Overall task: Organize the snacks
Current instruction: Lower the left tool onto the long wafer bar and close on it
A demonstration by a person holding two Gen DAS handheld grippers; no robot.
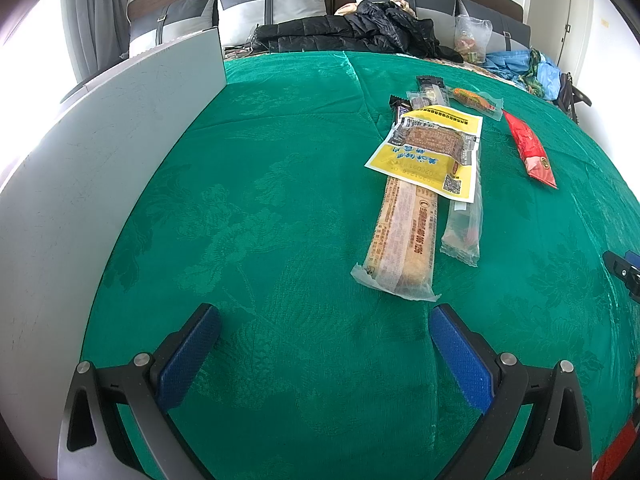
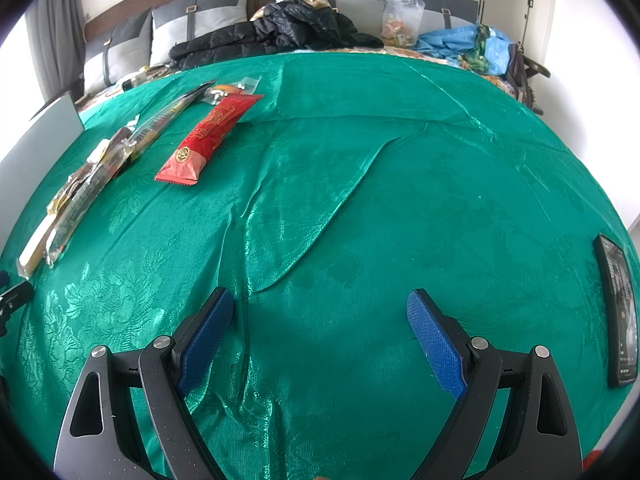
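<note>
Seemingly snack-filled clear bag [image 1: 472, 38], snacks [image 1: 430, 160] loose

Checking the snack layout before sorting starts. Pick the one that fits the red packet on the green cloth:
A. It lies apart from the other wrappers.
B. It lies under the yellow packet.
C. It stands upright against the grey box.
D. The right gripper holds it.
A: the red packet lies flat on the green cloth, alone, with bare cloth between it and the yellow packet; the right gripper is open and empty.

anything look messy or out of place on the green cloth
Yes. The snacks lie in a loose overlapping pile: a yellow packet sits across a long tan bar and a clear wrapper. A red packet lies apart. The green cloth is creased by a long fold.
</note>
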